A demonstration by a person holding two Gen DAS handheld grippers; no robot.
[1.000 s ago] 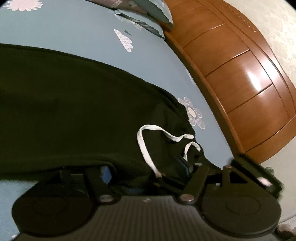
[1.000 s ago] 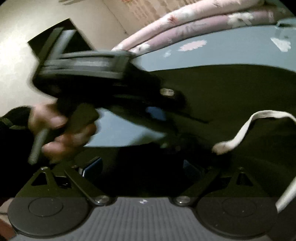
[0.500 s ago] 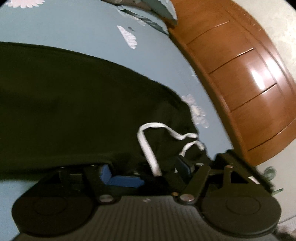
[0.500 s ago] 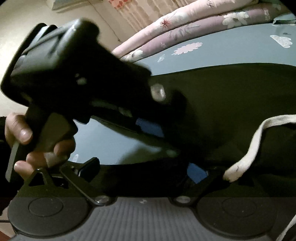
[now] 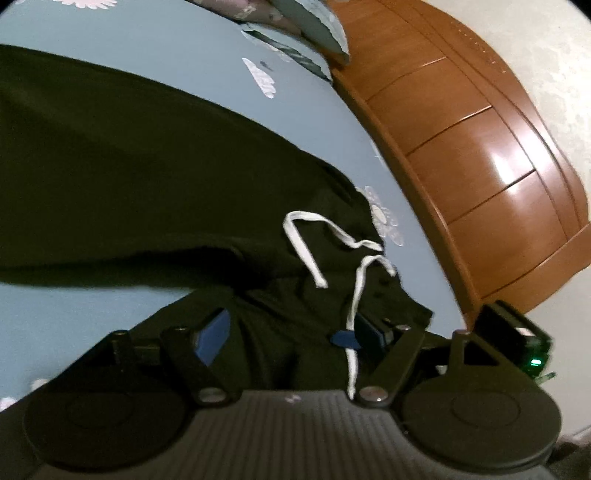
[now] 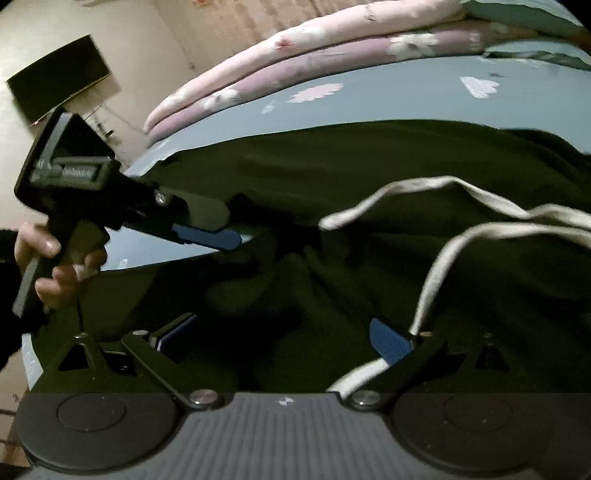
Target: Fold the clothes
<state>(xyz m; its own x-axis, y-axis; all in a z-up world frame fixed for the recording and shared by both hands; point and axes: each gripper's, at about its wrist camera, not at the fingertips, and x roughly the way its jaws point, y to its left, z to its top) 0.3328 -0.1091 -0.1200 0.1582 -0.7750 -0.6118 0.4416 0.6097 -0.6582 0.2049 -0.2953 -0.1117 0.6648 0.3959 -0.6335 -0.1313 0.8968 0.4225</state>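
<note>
Dark trousers [image 5: 129, 177] with a white drawstring [image 5: 306, 251] lie on a pale blue bed sheet [image 5: 166, 48]. My left gripper [image 5: 277, 332] is open, its blue pads [image 5: 210, 336] spread wide over the bunched waistband cloth. My right gripper [image 6: 284, 332] is also open, its blue pads [image 6: 388, 341] apart over the dark fabric [image 6: 332, 177], with the drawstring [image 6: 443, 258] draped across the right finger. The left gripper [image 6: 207, 236] shows in the right wrist view, held by a hand [image 6: 48, 266], blue pad at the trousers' edge.
A wooden headboard [image 5: 480, 155] runs along the bed's right side. Pillows [image 5: 295, 26] lie at the far end. Rolled pink floral bedding [image 6: 295, 62] lies along the far edge of the bed. A dark screen [image 6: 55, 81] hangs on the wall.
Both grippers have opened and drawn back from the waistband. The cloth has dropped and bunched, and the drawstring has shifted. The left gripper has moved away to the left in the right wrist view.
</note>
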